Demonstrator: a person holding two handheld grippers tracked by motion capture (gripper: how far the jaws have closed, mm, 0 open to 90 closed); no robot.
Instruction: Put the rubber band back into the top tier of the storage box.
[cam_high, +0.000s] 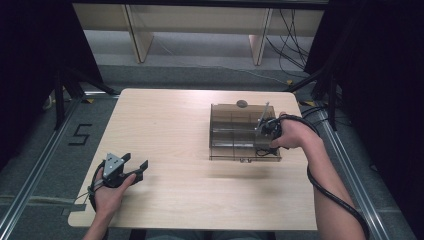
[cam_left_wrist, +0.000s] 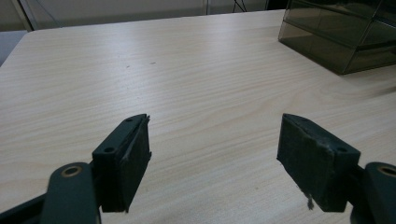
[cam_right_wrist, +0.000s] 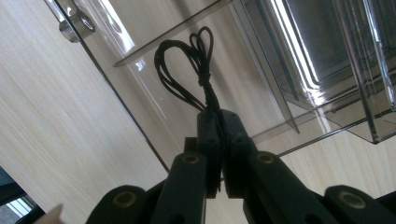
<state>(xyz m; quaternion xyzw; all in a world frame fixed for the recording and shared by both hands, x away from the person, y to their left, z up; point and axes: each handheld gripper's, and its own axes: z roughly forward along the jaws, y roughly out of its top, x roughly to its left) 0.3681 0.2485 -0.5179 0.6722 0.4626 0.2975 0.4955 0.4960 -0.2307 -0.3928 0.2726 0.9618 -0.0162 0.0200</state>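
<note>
Table (cam_high: 165, 130) of pale wood spreads under both my arms, and on its far right part sits the smoke-tinted clear organizer box (cam_high: 235, 131), divided into compartments, with a small dark round thing (cam_high: 241, 103) just past its far wall. My right gripper (cam_right_wrist: 218, 140) is the one at work: its jaws are pressed together on a bundle of thin black cord (cam_right_wrist: 196, 60), whose loops stick out beyond the jaw tips. In the right gripper view those loops hang right over the clear walls and dividers, so the box lies directly ahead of and below the claw, and I judge the coming move is a short lowering into the right-hand end of the box; which compartment, I cannot tell. The cord's long axis runs straight on from the jaws. My left gripper (cam_high: 131, 168) rests low at the near left, well apart from the box, jaws spread wide and holding nothing, bare wood between its pads (cam_left_wrist: 125, 161).
</note>
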